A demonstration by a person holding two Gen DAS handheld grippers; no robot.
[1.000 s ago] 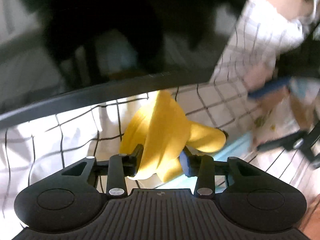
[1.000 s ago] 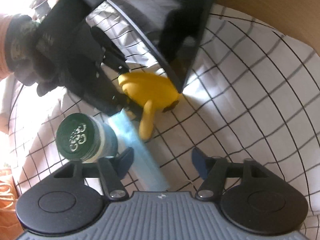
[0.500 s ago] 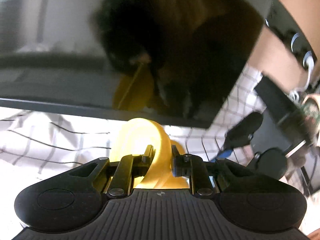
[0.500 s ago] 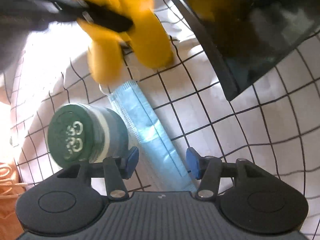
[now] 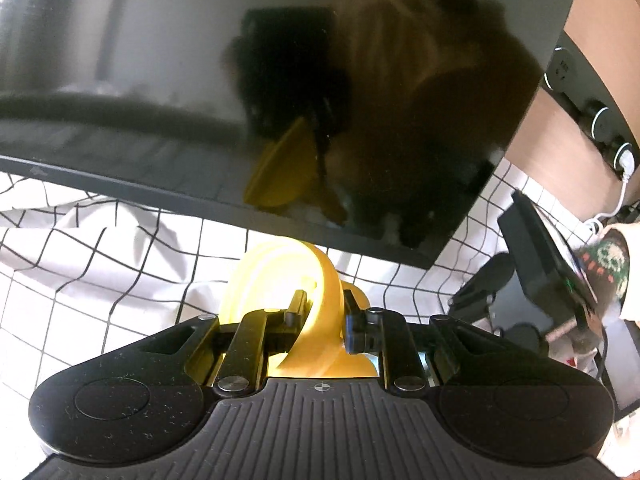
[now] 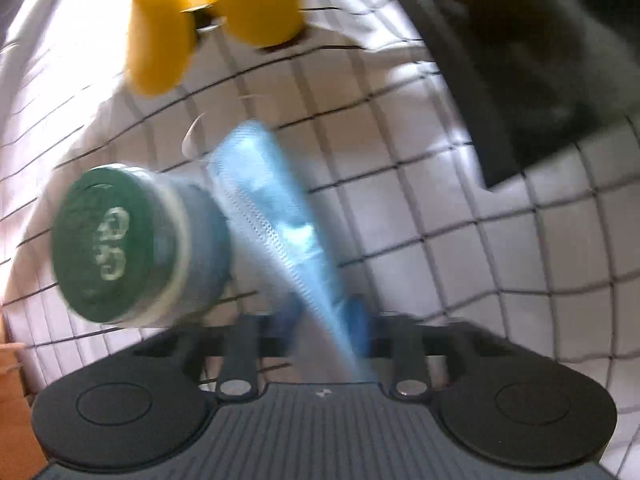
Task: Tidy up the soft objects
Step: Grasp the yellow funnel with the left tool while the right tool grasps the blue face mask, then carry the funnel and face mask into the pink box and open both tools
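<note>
My left gripper (image 5: pixel 323 316) is shut on a soft yellow object (image 5: pixel 316 300) and holds it above the checked cloth, in front of a dark monitor. The same yellow object (image 6: pixel 224 4) hangs at the top of the right wrist view. My right gripper (image 6: pixel 328 316) is shut on a light blue face mask (image 6: pixel 276 220), which runs from between the blue pads up and to the left over the cloth. The right view is blurred by motion.
A black monitor (image 5: pixel 280 80) stands over the white checked cloth (image 5: pixel 100 272); its corner (image 6: pixel 520 80) shows top right. A green-lidded jar (image 6: pixel 120 244) lies beside the mask. A power strip (image 5: pixel 592 112) and the other gripper (image 5: pixel 540 280) are at right.
My right gripper has closed on the blue mask, which was lying between its open fingers. My left gripper has lifted the yellow object higher, nearer the monitor.
</note>
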